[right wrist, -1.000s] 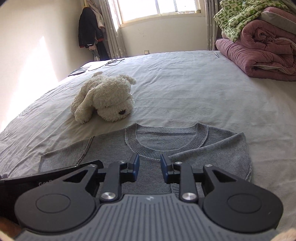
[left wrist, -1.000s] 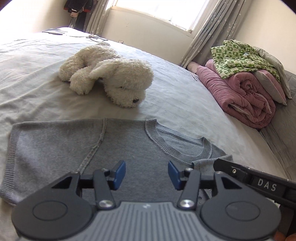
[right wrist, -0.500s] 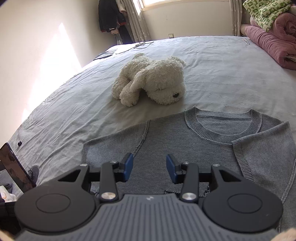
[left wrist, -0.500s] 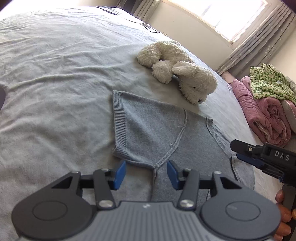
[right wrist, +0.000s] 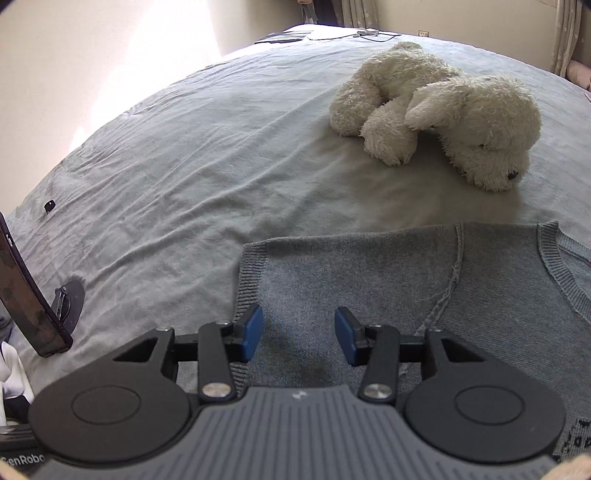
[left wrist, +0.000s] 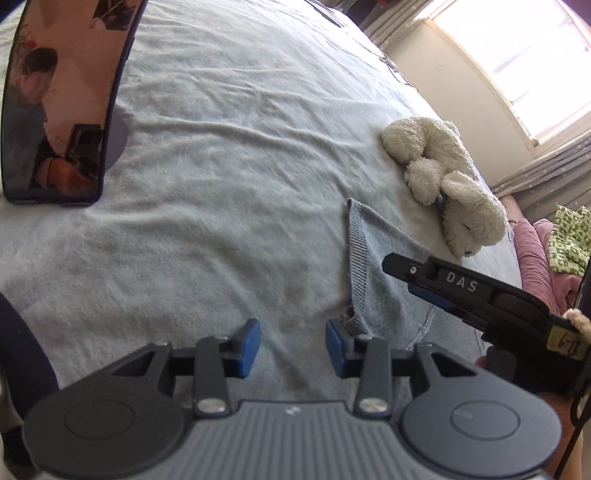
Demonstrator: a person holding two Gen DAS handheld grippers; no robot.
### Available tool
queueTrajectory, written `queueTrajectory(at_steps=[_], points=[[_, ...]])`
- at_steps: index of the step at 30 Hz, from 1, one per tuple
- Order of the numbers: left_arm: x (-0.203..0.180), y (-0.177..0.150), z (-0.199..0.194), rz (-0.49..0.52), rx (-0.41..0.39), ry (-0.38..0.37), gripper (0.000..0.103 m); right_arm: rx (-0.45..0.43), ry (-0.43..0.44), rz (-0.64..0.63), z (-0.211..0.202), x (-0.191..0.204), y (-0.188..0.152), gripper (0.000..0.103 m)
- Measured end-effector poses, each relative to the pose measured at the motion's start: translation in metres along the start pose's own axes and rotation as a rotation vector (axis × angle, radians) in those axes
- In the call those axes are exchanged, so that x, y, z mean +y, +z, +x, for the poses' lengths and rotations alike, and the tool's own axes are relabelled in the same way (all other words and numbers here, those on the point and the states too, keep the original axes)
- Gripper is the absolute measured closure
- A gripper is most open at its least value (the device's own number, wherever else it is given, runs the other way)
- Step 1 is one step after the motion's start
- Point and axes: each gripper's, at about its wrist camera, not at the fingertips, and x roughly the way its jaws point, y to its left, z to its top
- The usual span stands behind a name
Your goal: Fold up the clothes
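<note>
A grey knit sweater (right wrist: 369, 280) lies flat on the bed, its left sleeve spread toward the left with the ribbed cuff (left wrist: 356, 258) at its end. My left gripper (left wrist: 293, 349) hovers over bare sheet just left of the cuff's near corner. Its jaws are closing with nothing between them, and the corner sits beside the right pad (left wrist: 337, 349). My right gripper (right wrist: 299, 336) hangs above the sleeve near the cuff, jaws opening, with cloth below the pads and none pinched. In the left wrist view the right gripper (left wrist: 399, 269) reaches in over the sleeve.
A white plush dog (right wrist: 443, 110) lies on the grey bed sheet (left wrist: 221, 184) just beyond the sleeve. A dark phone (left wrist: 62, 99) stands propped at the left. Pink bedding (left wrist: 543, 266) is piled at the far right. Cables (right wrist: 354, 33) lie near the bed's far edge.
Both grippers have swept left along the sweater, from the neckline to the left sleeve's end. The right jaws have widened, the left narrowed slightly. The phone has come into view.
</note>
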Motion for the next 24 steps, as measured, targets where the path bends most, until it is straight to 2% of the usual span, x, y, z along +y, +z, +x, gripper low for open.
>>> queueTrajectory(at_steps=[4, 7, 9, 10, 11, 13, 17, 20, 24], points=[[0.001, -0.001, -0.001, 0.005, 0.005, -0.011, 0.063, 0.017, -0.026, -0.064, 0.024, 0.018, -0.001, 0.055], [-0.002, -0.001, 0.001, 0.018, 0.003, -0.008, 0.062, -0.007, -0.060, -0.117, 0.032, 0.029, -0.004, 0.053], [-0.003, -0.001, 0.003, 0.014, 0.002, -0.011, 0.062, -0.026, -0.084, -0.152, 0.035, 0.034, -0.007, 0.057], [-0.004, -0.001, 0.003, 0.013, 0.002, -0.014, 0.062, -0.033, -0.090, -0.172, 0.036, 0.036, -0.007, 0.068], [-0.004, -0.001, 0.003, 0.012, 0.002, -0.016, 0.062, -0.037, -0.091, -0.192, 0.037, 0.037, -0.008, 0.085], [-0.008, -0.002, 0.003, 0.029, 0.006, -0.025, 0.062, -0.032, -0.094, -0.197, 0.037, 0.035, -0.005, 0.096], [-0.018, -0.008, 0.007, 0.094, 0.038, -0.051, 0.062, -0.059, 0.000, -0.010, 0.022, 0.001, 0.004, 0.097], [-0.024, -0.014, 0.010, 0.151, 0.075, -0.070, 0.063, -0.113, 0.080, 0.126, 0.000, -0.028, 0.006, 0.097], [-0.037, -0.024, 0.014, 0.247, 0.113, -0.080, 0.063, -0.176, 0.144, 0.278, -0.027, -0.065, 0.003, 0.097]])
